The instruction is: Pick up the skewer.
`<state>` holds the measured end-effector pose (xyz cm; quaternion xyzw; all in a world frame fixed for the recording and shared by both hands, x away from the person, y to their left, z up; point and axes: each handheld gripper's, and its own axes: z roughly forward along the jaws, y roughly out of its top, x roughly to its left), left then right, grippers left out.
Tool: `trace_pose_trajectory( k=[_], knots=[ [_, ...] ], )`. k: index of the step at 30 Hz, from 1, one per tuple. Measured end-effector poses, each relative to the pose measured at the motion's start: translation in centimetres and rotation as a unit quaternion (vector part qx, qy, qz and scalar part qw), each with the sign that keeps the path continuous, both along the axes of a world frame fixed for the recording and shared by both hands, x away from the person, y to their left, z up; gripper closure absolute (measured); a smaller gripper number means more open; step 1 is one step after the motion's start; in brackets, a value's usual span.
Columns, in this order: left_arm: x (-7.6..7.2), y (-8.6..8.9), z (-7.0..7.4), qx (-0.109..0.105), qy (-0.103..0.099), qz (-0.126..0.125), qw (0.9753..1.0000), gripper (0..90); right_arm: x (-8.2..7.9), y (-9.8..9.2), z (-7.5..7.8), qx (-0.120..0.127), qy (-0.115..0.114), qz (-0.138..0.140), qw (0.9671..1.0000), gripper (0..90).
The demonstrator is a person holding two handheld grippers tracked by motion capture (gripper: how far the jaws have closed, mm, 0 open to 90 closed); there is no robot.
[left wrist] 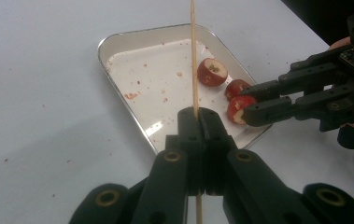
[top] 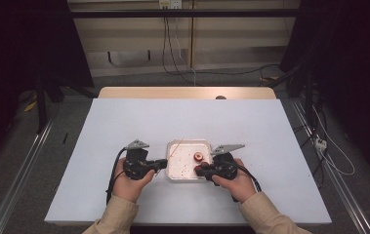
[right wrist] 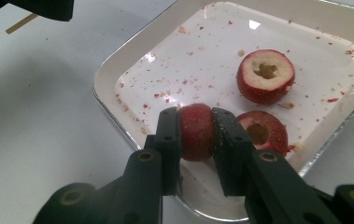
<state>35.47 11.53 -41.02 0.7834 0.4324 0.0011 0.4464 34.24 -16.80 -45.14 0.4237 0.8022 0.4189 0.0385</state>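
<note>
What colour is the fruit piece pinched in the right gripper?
Red skin on the fruit piece, clearest in the right gripper view.

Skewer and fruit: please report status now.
Left tool shut on skewer. Right tool shut on fruit piece over tray. Nothing blocking.

A rectangular table with a pale bluish-white top [top: 124, 126] stands in the middle of a dim room, lit from above so that its surface is the brightest area. A light wooden strip [top: 187, 92] runs along the table's far edge. Beyond it lies a grey floor [top: 138, 78] and a beige panelled wall [top: 133, 34], where black and white cables [top: 170, 44] hang from a white wall socket [top: 170, 4]. Metal rails [top: 19, 165] run along the floor on both sides. Dark black curtains or panels [top: 21, 44] close off the left and right corners.
</note>
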Motion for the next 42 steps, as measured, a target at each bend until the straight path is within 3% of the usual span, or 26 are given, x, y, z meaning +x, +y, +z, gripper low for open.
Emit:
trace_pose_trajectory(
  k=[5,7,13,16,20,25,33,42],
  knots=[
    [0.0,0.0,0.0,-0.002,-0.001,-0.001,1.0,89.2,0.2,-0.2,0.1,0.009,0.011,-0.014,0.9998,74.3],
    [-0.1,0.0,0.0,-0.005,0.0,-0.001,1.0,89.2,0.4,-0.5,0.3,0.042,0.018,-0.032,0.9984,74.3],
    [-0.2,-0.3,0.1,-0.016,0.001,-0.01,0.9998,89.2,1.4,-1.8,2.0,0.133,0.011,-0.098,0.9863,74.4],
    [-0.4,-0.5,0.1,-0.021,0.0,-0.013,0.9997,89.2,1.8,-2.1,2.9,0.156,0.002,-0.118,0.9806,74.4],
    [-0.6,-0.8,0.2,-0.025,0.0,-0.024,0.9994,89.2,2.2,-2.3,3.5,0.169,-0.007,-0.133,0.9765,74.4],
    [-0.9,-1.3,0.2,-0.029,0.001,-0.03,0.9991,89.2,2.4,-2.2,3.7,0.166,-0.014,-0.135,0.9768,74.4],
    [-0.9,-1.2,0.4,-0.034,-0.006,-0.034,0.9988,89.3,2.6,-2.7,4.3,0.175,-0.023,-0.15,0.9728,74.4],
    [-1.2,-1.4,0.6,-0.036,-0.011,-0.032,0.9988,89.3,2.9,-2.9,5.0,0.178,-0.037,-0.155,0.9711,74.4]
  ],
)
